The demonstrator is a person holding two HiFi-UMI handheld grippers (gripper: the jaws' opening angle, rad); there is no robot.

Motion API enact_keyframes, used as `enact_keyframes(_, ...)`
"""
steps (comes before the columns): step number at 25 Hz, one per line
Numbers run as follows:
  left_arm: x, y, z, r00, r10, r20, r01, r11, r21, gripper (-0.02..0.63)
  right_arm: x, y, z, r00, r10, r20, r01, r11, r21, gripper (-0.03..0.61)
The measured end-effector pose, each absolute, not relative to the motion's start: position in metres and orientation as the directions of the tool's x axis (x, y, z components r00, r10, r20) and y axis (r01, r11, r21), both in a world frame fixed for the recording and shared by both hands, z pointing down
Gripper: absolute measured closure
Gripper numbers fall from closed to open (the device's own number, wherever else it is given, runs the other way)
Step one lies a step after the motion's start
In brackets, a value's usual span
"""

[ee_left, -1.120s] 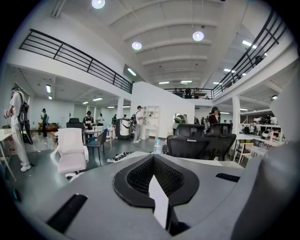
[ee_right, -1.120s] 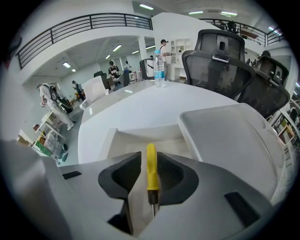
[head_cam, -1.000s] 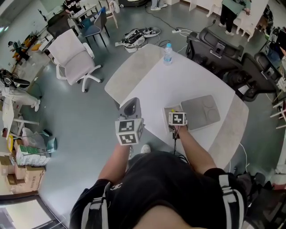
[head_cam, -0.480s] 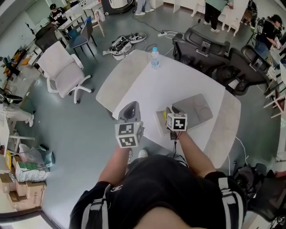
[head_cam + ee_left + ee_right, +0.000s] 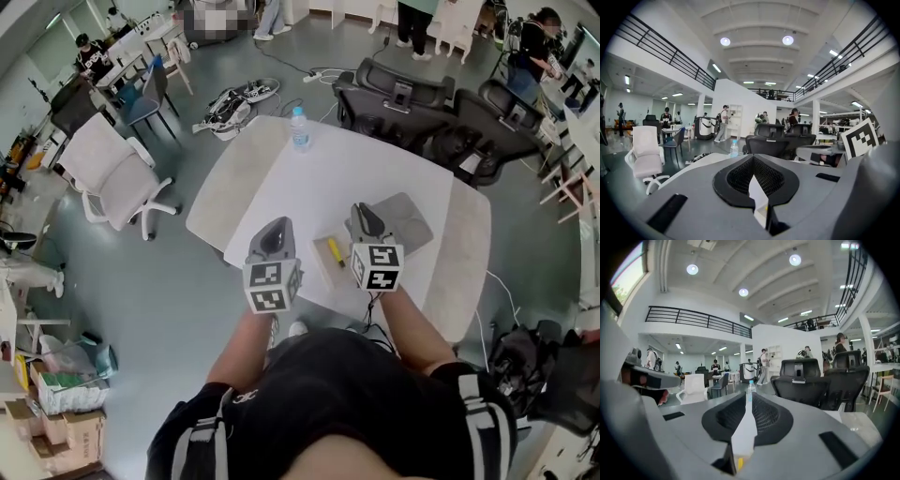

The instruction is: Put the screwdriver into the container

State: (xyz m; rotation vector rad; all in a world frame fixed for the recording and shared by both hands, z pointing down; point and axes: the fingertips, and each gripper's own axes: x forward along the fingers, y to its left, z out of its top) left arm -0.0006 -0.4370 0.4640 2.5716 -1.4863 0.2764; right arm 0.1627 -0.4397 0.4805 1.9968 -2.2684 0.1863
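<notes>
Left gripper [image 5: 274,228] held up over the near edge of the white table [image 5: 361,159], jaws pressed together at the tips, nothing pinched in them. Same deal with the right gripper [image 5: 365,215]: closed up, empty, hovering just by a grey mat [image 5: 411,217]. Down between the two, a small shallow container [image 5: 322,273] on the table with the yellow screwdriver [image 5: 335,251] already lying inside it, touching neither gripper. Further out, a water bottle [image 5: 299,128] standing upright at the far edge. Beyond that, black office chairs [image 5: 398,94] pushed up to the table, and a white chair [image 5: 105,173] well off to the left on the grey floor.
</notes>
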Motion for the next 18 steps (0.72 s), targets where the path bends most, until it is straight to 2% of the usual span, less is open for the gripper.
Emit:
enact_keyframes(9,0.023,-0.435,0.464,0.546,-0.805,0.232,-0.833,-0.552,0.043,0.611,0.177,-0.406,0.419,-0.074,-0.996,-0.046,-0.996,0.072,0.048,0.566)
enact_keyframes(18,0.032,-0.428,0.463,0.571,-0.791,0.220,-0.816,-0.577,0.042,0.611,0.192,-0.385,0.421,-0.039,-0.998,-0.052,-0.999,0.038,0.036,0.568)
